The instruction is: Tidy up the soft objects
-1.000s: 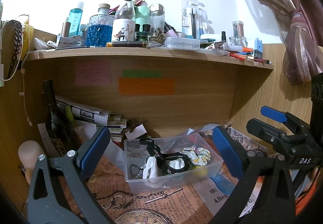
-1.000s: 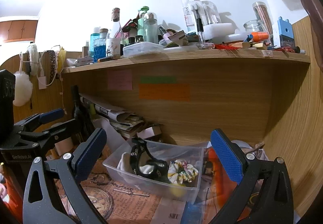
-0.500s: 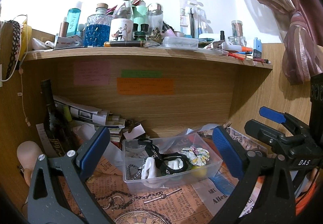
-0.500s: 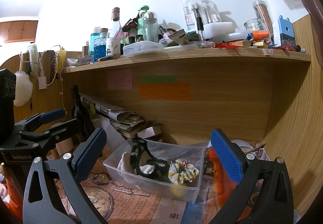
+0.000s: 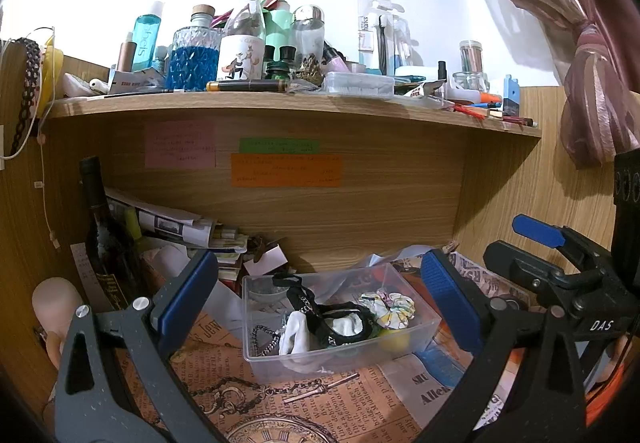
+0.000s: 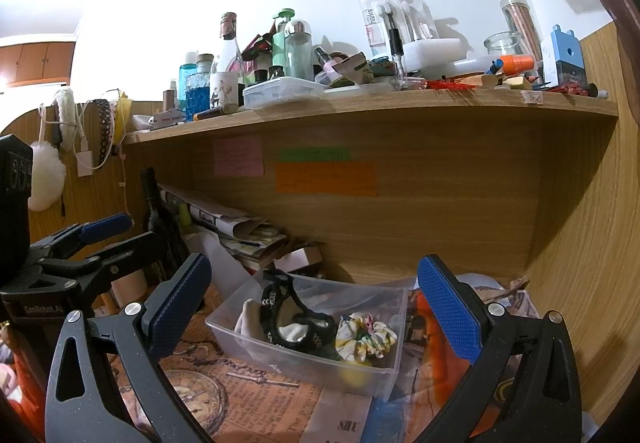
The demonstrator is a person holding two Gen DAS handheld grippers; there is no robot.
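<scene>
**Both grippers spread, soft stuff in bin**

I've got the left gripper (image 5: 318, 299) w/ jaws wide apart, nothing in them, held back from the clear bin (image 5: 416, 327). Right gripper (image 6: 314, 301) same: wide apart, empty, facing the bin (image 6: 280, 353) from the other side. Bin sits on printed newspaper (image 5: 240, 375) under the shelf (image 5: 280, 103). Inside: floral scrunchie (image 5: 388, 309) at its right end, black strap (image 5: 332, 317) draped over a white cloth (image 5: 296, 335) mid-left. Bottles crowd the shelf top.
</scene>
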